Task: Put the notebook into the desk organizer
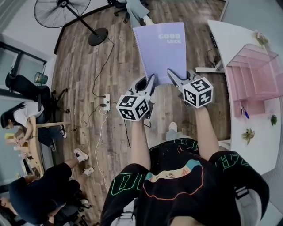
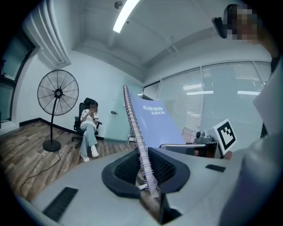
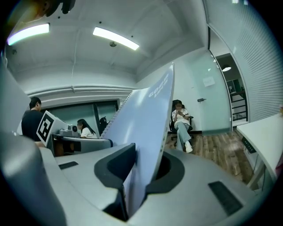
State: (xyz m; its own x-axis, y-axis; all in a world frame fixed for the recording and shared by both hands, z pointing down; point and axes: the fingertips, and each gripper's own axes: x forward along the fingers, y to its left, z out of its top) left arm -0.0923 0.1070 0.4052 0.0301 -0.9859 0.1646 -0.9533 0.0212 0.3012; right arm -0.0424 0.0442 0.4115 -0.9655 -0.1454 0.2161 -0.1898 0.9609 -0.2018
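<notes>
**Notebook in mid-air, organizer off to the right**

The wooden floor (image 1: pixel 88 88) lies open beneath the person. A standing fan (image 1: pixel 62 11) and some seated people are well off to the left. Along the right runs the white surface (image 1: pixel 261 145), and the pink desk organizer (image 1: pixel 258 75) stands on it.

The lilac notebook (image 1: pixel 161 50) hangs over the floor, well apart from the organizer. The left tongs (image 1: pixel 148 86) are clamped narrow on its spiral binding, and the right tongs (image 1: pixel 177 79) pinch the cover's other side.

I'd call this the carrying step. Next, I reckon, the notebook must swing right, clear the surface's edge, and line up with a slot. There is plenty of room on the way, but the small plant (image 1: pixel 247 134) crowds the organizer's near side.
</notes>
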